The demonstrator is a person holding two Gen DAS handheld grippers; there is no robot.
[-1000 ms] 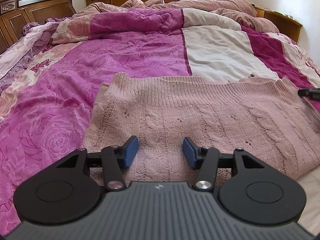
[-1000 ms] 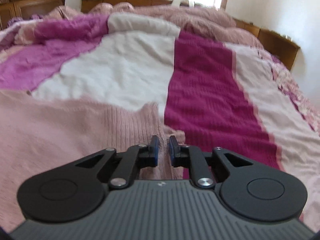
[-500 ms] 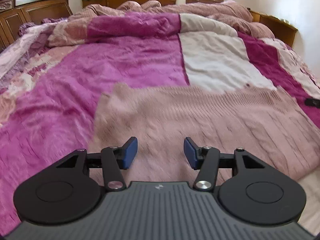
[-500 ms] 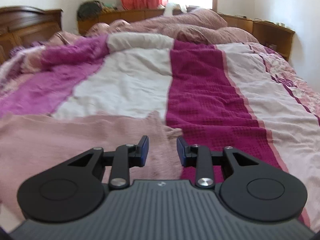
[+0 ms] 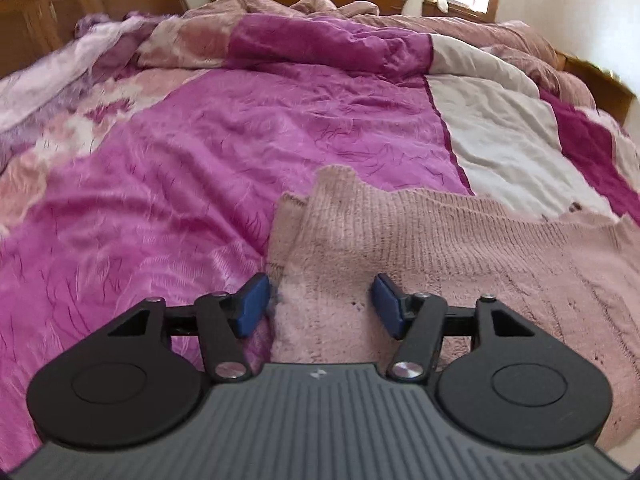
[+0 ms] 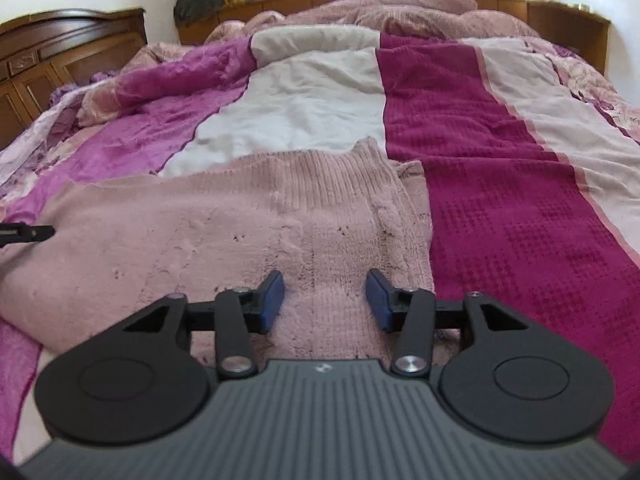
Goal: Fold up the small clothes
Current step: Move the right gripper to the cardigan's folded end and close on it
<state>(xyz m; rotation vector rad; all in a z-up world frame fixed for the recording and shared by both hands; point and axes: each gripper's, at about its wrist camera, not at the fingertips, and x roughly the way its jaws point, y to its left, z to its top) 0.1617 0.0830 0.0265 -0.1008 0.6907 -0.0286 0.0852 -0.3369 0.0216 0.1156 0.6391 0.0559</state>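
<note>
1. The dusty-pink cable-knit sweater lies spread on the bed's magenta, white and maroon patchwork quilt, its ribbed hem toward 12 o'clock.
2. Progress looks early to middling: the edges at 9 and 3 o'clock appear doubled over, but the body remains one wide panel.
3. The left gripper has its jaws wide apart, empty, over the sweater's 9 o'clock edge.
4. The right gripper is likewise spread and empty near the 3 o'clock edge.
5. Remaining, probably: grasping and folding the body.
</note>
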